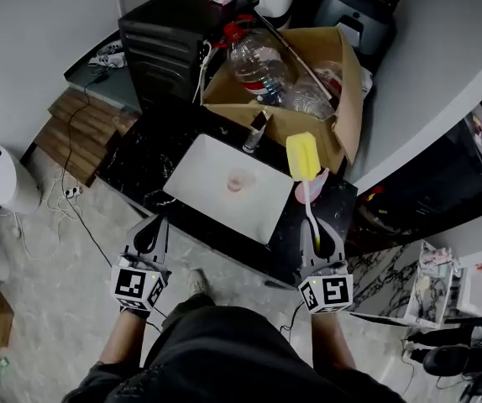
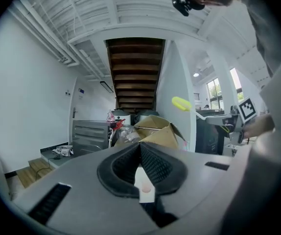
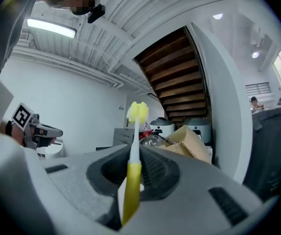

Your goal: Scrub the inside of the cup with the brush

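Note:
A small pink cup [image 1: 238, 180] stands on a white tray [image 1: 199, 175] on the black table. My right gripper [image 1: 316, 227] is shut on the handle of a brush [image 1: 311, 204]. The brush's yellow sponge head [image 1: 302, 155] reaches over the tray's right edge, to the right of the cup and apart from it. In the right gripper view the brush [image 3: 132, 180] stands up between the shut jaws. My left gripper [image 1: 155, 222] is shut with nothing in it, at the table's near edge, short of the tray. Its pads [image 2: 152, 163] meet in the left gripper view.
Behind the tray is a cardboard box [image 1: 346, 99] holding clear plastic bottles [image 1: 258, 61]. A small dark bottle [image 1: 256, 133] stands at the tray's far edge. A black drawer cabinet [image 1: 170, 36] is at the back left, with wooden steps [image 1: 77, 128] and floor cables [image 1: 65, 196] on the left.

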Motion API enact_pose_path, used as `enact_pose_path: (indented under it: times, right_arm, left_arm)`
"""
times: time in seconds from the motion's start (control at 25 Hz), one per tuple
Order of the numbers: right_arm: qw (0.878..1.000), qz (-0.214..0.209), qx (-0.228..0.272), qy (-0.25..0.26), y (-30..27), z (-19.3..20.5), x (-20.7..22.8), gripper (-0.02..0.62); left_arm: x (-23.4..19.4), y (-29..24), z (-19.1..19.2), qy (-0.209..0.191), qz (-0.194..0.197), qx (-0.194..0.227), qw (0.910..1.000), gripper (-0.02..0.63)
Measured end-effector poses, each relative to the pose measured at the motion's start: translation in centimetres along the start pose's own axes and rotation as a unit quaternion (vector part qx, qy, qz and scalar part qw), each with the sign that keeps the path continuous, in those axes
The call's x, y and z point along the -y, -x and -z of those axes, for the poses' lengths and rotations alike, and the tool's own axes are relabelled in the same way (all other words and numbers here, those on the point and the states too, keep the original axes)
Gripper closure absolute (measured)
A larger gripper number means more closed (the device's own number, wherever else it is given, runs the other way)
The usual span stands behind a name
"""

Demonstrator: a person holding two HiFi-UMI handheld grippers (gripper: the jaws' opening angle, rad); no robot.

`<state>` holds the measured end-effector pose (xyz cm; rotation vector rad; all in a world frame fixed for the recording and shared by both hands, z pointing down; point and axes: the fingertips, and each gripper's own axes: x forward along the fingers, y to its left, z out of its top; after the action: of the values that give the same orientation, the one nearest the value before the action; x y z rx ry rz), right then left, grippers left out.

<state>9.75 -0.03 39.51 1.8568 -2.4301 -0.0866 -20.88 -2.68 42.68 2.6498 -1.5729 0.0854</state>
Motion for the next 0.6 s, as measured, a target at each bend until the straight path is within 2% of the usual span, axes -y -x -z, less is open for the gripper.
enact_pose_path:
  times: [0.28, 0.6]
  right_arm:
    - [1.000, 0.023, -0.003, 0.000, -4.3, -0.8, -1.4, 0.558]
    - [1.000, 0.012, -0.011, 0.007, -6.5, -0.4, -0.4, 0.558]
  left_arm:
    - [-3.5, -4.1, 0.2, -0.003, 0.038, -0.008, 0.9992, 0.606]
    - [-3.0, -6.6, 0.8, -0.003, 0.045, -0.015, 0.9989, 0.604]
